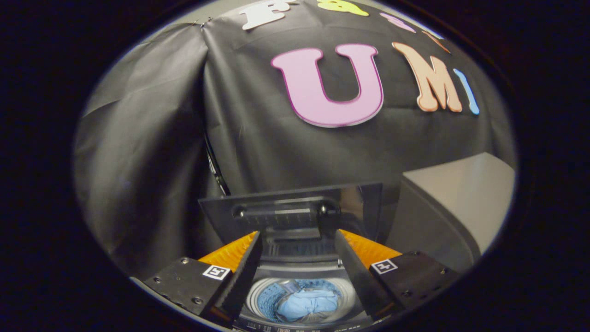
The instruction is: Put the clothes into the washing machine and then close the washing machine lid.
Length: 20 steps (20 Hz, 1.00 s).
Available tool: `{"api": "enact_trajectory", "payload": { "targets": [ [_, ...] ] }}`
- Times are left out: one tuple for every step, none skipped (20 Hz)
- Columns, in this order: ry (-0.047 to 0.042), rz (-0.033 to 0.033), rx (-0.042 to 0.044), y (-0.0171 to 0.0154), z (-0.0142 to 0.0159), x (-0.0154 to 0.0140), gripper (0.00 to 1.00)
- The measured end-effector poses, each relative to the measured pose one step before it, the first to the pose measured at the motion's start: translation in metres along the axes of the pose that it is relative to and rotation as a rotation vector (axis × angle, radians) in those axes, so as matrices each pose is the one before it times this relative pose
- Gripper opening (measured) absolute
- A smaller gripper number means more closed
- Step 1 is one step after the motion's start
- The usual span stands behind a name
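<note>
Hand-held gripper: released, fingers spread wide apart, nothing between them, pressing on nothing; poised above the washing machine, aimed toward the raised lid and the booth wall beyond.
Fingers: one on each side of the drum opening as seen from above; tips reaching up to the lower edge of the lid; whether they touch the lid cannot be told.
Washing machine: top-loader, directly below and between the fingers; round drum mouth open and facing up; control strip along the near edge, too small and dark to read.
Lid: dark, glossy, standing upright at the back of the machine, just ahead of the fingertips; a horizontal handle bar across its middle; not closed.
Clothes: light blue, crumpled, lying inside the drum, low between the two fingers; already in the machine.
Drum: pale rim, perforated inner wall tinted blue around the garment.
Grey cabinet: pale, boxy, beside the machine on the right, beyond the right finger; apart from the gripper.
Black cloth: booth wall, creased, hanging behind the lid and wrapping round the left side.
</note>
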State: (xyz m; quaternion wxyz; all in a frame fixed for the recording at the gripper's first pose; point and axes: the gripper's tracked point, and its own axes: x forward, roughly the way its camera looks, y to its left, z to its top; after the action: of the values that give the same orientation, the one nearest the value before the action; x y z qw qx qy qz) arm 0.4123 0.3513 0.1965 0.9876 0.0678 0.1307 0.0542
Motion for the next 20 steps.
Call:
{"api": "enact_trajectory", "payload": {
  "targets": [
    [-0.02293,-0.00566,-0.00665,0.00102,0.01224,0.00439,0.96],
    [-0.02424,-0.006,-0.00893,0.0027,0.01075,0.00353,0.97],
    [-0.0252,-0.01038,-0.01115,0.00189,0.01114,0.00471,0.97],
    [-0.01748,-0.01163,-0.01483,0.00008,0.00672,0.0081,0.97],
    [-0.00639,-0.01274,-0.01551,0.00107,0.00537,0.00772,0.97],
    [-0.0043,-0.01737,-0.01226,-0.00161,0.00164,0.0062,0.96],
    [-0.00543,-0.01349,-0.00992,-0.00047,0.00108,0.00895,0.97],
    [-0.00718,-0.01414,-0.00661,-0.00188,0.00103,0.01112,0.97],
    [-0.00557,-0.02141,-0.01021,-0.00413,0.00228,0.0121,0.97],
    [-0.00543,-0.02658,-0.00834,-0.00567,-0.00075,0.01073,0.97],
    [0.00708,-0.01305,-0.00727,-0.00454,-0.00148,0.01096,0.97],
    [0.01484,-0.01477,0.00103,-0.00365,-0.00599,0.00996,0.97],
    [0.02095,-0.01137,0.00104,-0.00451,-0.00723,0.00895,0.97],
    [0.01852,-0.00988,0.00149,-0.00451,-0.00447,0.0067,0.97],
    [0.01197,-0.01159,-0.00542,-0.00512,-0.0038,0.00677,0.97],
    [0.0021,-0.00307,-0.0057,-0.003,-0.00173,0.00523,0.97],
    [-0.00207,-0.00009,-0.00822,-0.0021,-0.00102,0.00539,0.97],
    [-0.00274,-0.01161,-0.00866,-0.00292,-0.00096,0.00246,0.97],
    [-0.00069,-0.00933,-0.01107,-0.00258,-0.00045,0.00337,0.97],
    [0.00499,0.00117,-0.01099,-0.00174,-0.00309,0.00406,0.97]
  ]
}}
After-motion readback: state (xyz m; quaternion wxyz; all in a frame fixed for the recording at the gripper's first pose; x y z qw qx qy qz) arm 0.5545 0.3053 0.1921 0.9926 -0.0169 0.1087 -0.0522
